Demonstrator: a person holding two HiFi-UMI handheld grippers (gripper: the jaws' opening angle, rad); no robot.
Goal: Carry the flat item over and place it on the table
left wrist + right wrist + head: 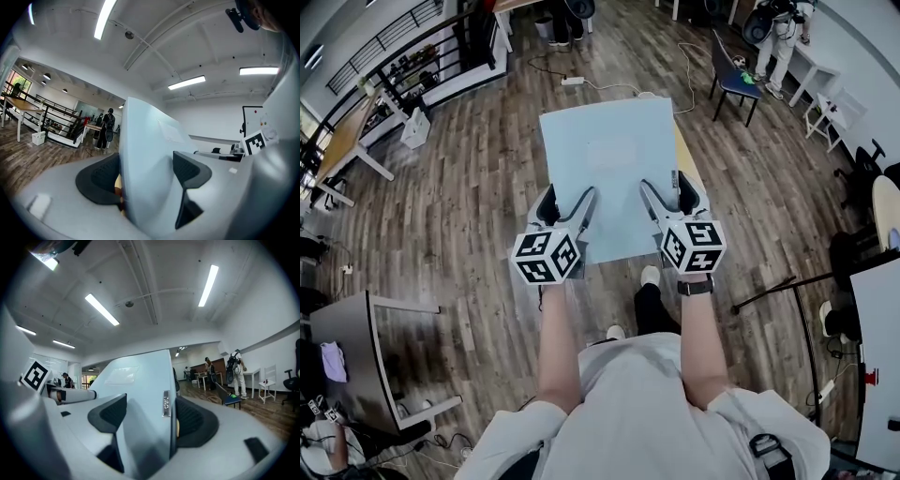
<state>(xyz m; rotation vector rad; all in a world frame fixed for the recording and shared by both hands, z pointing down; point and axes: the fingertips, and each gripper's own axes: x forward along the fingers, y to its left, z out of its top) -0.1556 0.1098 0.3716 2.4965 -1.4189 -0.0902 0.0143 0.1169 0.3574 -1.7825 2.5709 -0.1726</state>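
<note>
Overhead count: one flat pale-blue panel (pixel 609 169), two grippers. The panel is held out in front of the person (pixel 647 412), roughly flat above the wood floor (pixel 469 197). Its long axis runs straight away from the person, short edge nearest them. The left gripper (pixel 567 211) and right gripper (pixel 667 199) each clamp that near edge, pads pressed on both faces.

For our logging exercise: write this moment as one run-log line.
left tool: shut on board | right tool: shut on board | board: held flat above floor
</note>
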